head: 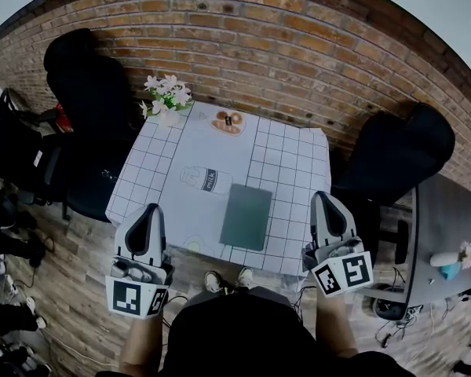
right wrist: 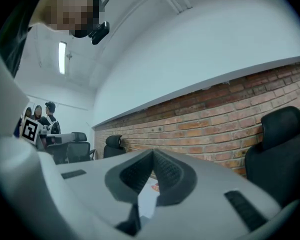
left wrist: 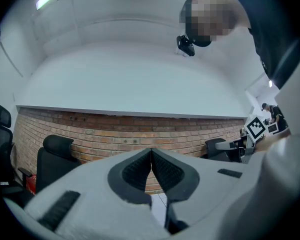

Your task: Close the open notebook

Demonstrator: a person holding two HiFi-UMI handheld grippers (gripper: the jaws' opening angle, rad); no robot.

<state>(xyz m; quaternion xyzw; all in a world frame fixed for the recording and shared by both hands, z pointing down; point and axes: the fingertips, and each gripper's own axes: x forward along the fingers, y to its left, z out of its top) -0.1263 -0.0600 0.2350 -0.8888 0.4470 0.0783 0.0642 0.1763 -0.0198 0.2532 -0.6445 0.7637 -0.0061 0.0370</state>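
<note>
At the near edge of the table (head: 298,163), just right of centre, the notebook (head: 246,216) lies flat w/ green cover up, i.e. it looks closed already, so the task seems done. Left gripper (head: 151,209) and right gripper (head: 323,197) hang either side of it, off the table, well apart from it. Both jaws are clenched on nothing, pads meeting, aimed abt level at the brick wall (head: 298,45), prob. parked clear so nothing nudges the cover. Flower vase (head: 166,100) and bottle (head: 206,180) sit farther off.
</note>
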